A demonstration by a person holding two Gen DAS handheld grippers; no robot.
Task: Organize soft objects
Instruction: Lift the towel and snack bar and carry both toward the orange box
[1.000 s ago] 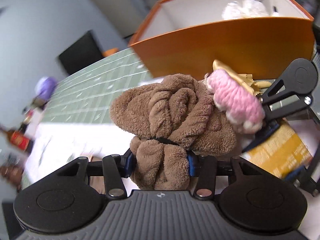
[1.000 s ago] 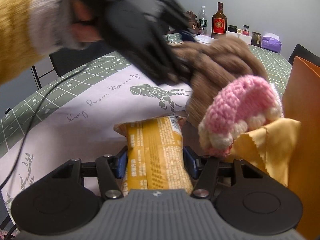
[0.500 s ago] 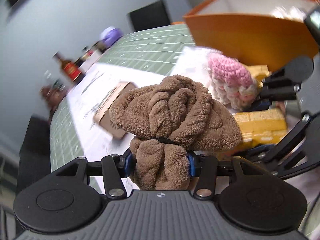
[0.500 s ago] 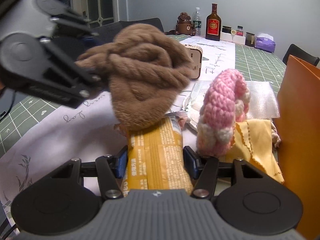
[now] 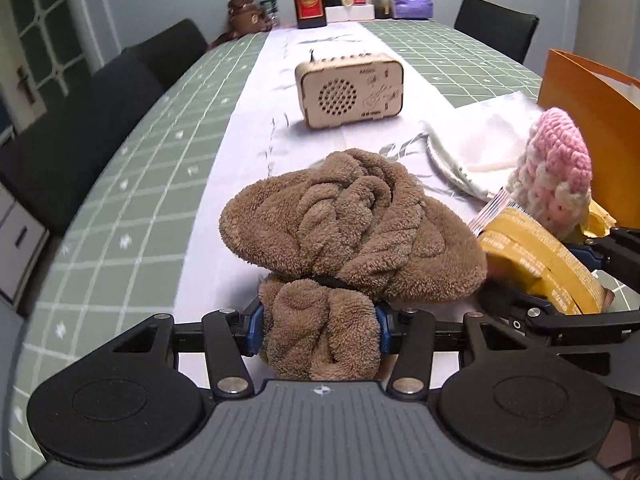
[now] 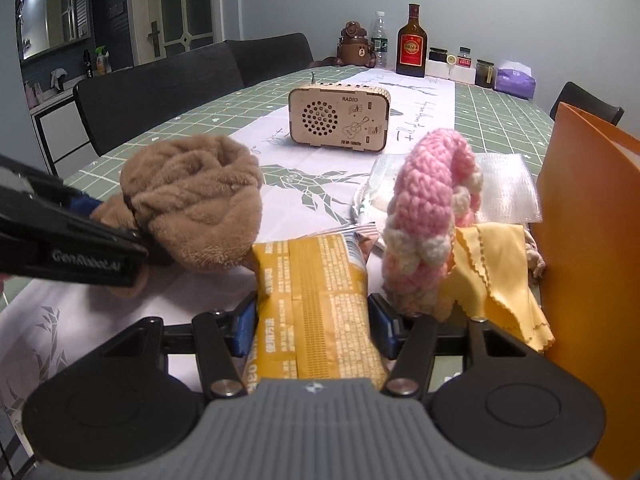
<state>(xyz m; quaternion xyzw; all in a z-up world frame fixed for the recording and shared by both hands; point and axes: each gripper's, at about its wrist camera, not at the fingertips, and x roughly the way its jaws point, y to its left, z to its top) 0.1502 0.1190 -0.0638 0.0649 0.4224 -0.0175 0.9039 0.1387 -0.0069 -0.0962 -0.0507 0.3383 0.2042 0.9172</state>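
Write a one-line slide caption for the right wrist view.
Right gripper clamps a yellow snack packet beside a pink crocheted piece, while the left gripper holds a brown plush bundle.

Brown towel (image 5: 352, 224) now left of snack packet (image 6: 316, 312).

Knotted brown plush towel (image 5: 352, 236) beside yellow packet (image 6: 316, 304) — pink crochet piece (image 6: 432, 216) upright by orange box (image 6: 588, 264).

The brown towel (image 5: 352, 220) looked plush and fuzzy, the pink piece (image 6: 432, 216) chunky crochet yarn. The yellow packet (image 6: 316, 304) was glossy printed film, the radio (image 6: 339, 118) pale matt wood, the box (image 6: 588, 264) smooth orange card.
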